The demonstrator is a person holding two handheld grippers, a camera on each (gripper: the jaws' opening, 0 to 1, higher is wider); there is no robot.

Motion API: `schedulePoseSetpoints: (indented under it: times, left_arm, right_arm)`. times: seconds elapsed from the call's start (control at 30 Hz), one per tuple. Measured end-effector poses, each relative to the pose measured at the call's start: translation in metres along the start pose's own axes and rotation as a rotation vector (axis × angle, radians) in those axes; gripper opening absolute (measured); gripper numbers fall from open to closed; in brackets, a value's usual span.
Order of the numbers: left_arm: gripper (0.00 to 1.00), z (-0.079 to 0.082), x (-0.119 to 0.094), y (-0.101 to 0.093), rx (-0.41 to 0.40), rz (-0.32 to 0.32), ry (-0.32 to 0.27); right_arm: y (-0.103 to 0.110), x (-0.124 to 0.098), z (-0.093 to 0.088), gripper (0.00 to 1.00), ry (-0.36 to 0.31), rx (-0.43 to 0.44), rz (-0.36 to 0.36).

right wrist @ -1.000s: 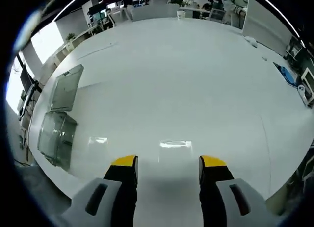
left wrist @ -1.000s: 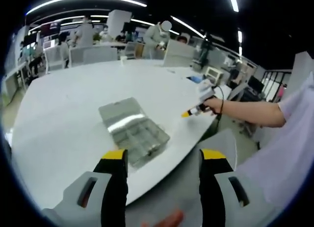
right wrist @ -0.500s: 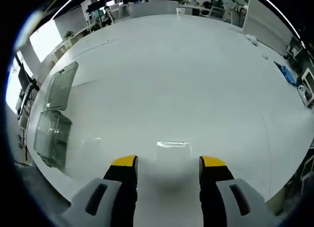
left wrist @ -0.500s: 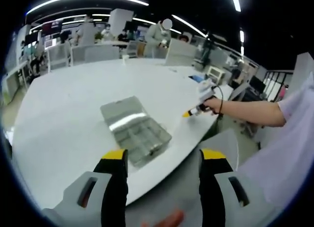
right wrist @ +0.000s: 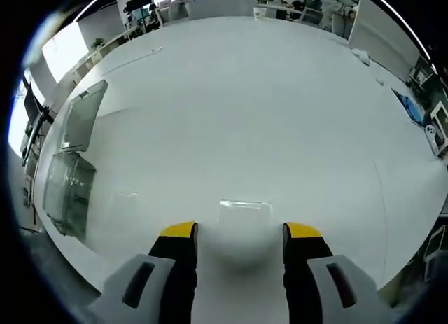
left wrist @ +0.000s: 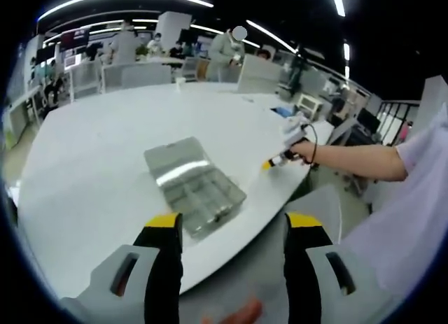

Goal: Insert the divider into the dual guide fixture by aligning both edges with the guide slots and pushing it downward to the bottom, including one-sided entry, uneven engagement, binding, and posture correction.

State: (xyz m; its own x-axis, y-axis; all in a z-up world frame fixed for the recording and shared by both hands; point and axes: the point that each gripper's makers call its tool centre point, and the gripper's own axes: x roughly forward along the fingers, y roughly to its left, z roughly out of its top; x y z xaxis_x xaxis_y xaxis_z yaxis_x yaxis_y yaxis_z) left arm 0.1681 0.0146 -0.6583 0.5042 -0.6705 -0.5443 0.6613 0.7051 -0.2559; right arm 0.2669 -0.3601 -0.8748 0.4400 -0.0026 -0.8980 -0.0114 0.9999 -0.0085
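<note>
Across the left gripper view: big white table (left wrist: 91,170), with a clear plastic compartment box (left wrist: 194,185) lying open near its near edge, lid (left wrist: 175,159) folded back flat on the far side and the tray of small cells toward the camera. Left gripper (left wrist: 233,229) low in front of that edge, yellow-tipped jaws spread wide, nothing between them, well short of the box. Off to the right, an outstretched forearm (left wrist: 357,161) with the right gripper (left wrist: 274,161) held over the table rim, apart from the box. White sleeve (left wrist: 420,198) at the right side. People and desks far behind the table, too small to detail. Cannot tell whether a divider sits inside the box.

Across the right gripper view: same white table (right wrist: 266,114), broad and bare ahead. Right gripper (right wrist: 234,233) just above the tabletop, jaws parted wide, gripping nothing; pale thin rectangle (right wrist: 245,206) on the surface just beyond the tips, a light reflection or a clear sheet, cannot tell which. Compartment box (right wrist: 64,191) far to the left at the table edge, lid (right wrist: 82,117) open beyond it, well apart from the jaws.
</note>
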Motion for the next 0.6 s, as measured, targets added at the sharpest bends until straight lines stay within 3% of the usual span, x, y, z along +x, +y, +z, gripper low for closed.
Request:
schedulePoseSetpoints:
  times: [0.27, 0.6]
  left_arm:
    - [0.56, -0.0009, 0.0020, -0.0015, -0.003, -0.003, 0.003]
    - [0.56, -0.0006, 0.0020, -0.0013, -0.007, -0.003, -0.004]
  right_arm:
    - [-0.0007, 0.0003, 0.0004, 0.44, 0.030, 0.007, -0.003]
    - [0.0058, 0.0007, 0.0020, 0.33, 0.038, -0.002, 0.002]
